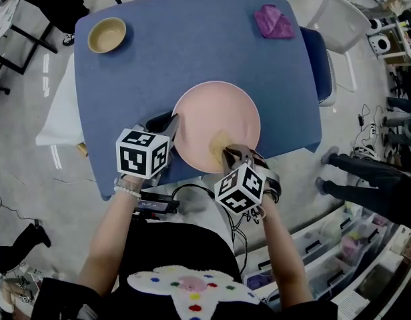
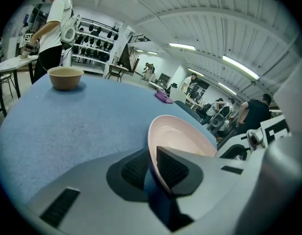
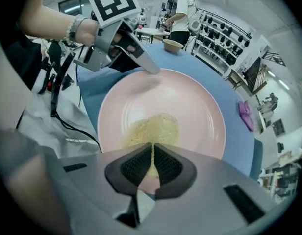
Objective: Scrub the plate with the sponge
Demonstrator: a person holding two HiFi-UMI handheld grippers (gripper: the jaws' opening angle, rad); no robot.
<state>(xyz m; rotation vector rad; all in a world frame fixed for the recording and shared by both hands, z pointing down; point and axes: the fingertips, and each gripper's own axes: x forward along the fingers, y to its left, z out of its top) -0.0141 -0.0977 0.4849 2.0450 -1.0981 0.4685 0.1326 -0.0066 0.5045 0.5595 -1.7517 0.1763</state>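
Observation:
A pink plate (image 1: 219, 115) lies on the blue table (image 1: 192, 52) near its front edge. My left gripper (image 1: 172, 127) is shut on the plate's left rim (image 2: 152, 153), one pad on each side of the rim. My right gripper (image 1: 227, 153) is shut on a thin yellow sponge (image 1: 217, 142) that lies flat on the plate's near part. In the right gripper view the sponge (image 3: 152, 129) spreads out ahead of the jaws over the plate (image 3: 190, 106), and the left gripper (image 3: 152, 70) shows at the plate's far rim.
A tan bowl (image 1: 107, 35) stands at the table's far left corner and a purple cloth (image 1: 273, 22) at the far right. A white chair (image 1: 339, 25) stands to the right of the table. People stand in the background of both gripper views.

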